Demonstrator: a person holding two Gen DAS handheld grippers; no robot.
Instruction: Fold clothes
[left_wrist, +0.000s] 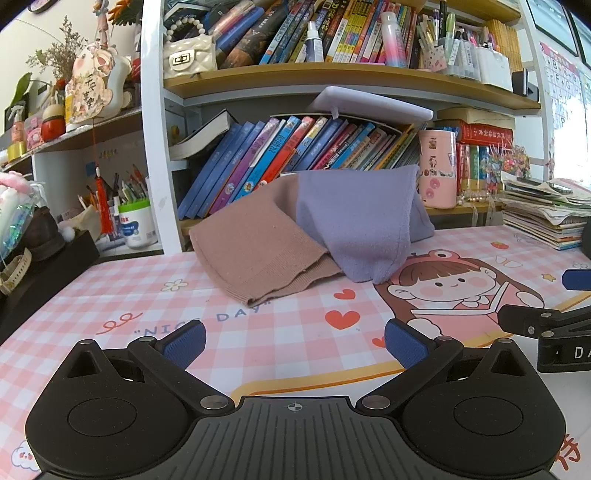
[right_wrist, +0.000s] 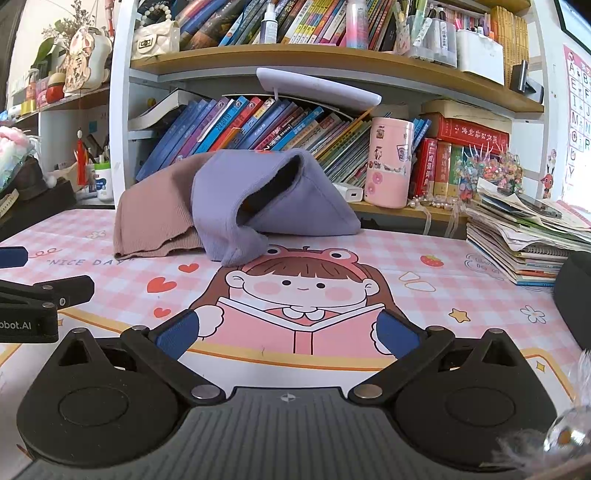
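Two garments lie heaped at the back of the pink checked desk mat (left_wrist: 110, 295), leaning against the books. A lilac garment (left_wrist: 354, 221) (right_wrist: 236, 192) drapes over a dusty-pink ribbed knit (left_wrist: 255, 247) (right_wrist: 155, 218). My left gripper (left_wrist: 295, 345) hovers open over the mat, well short of the clothes, with nothing between its blue pads (left_wrist: 184, 343). My right gripper (right_wrist: 288, 334) is open too, above the cartoon girl print (right_wrist: 295, 288), empty and clear of the clothes. Each gripper's fingers show at the side edge of the other's view.
A bookshelf (left_wrist: 332, 77) packed with leaning books stands right behind the clothes. A pink cylindrical tin (right_wrist: 389, 162) and a stack of booklets (right_wrist: 524, 236) sit at the back right. A black box (left_wrist: 48, 269) and pen pots crowd the left edge.
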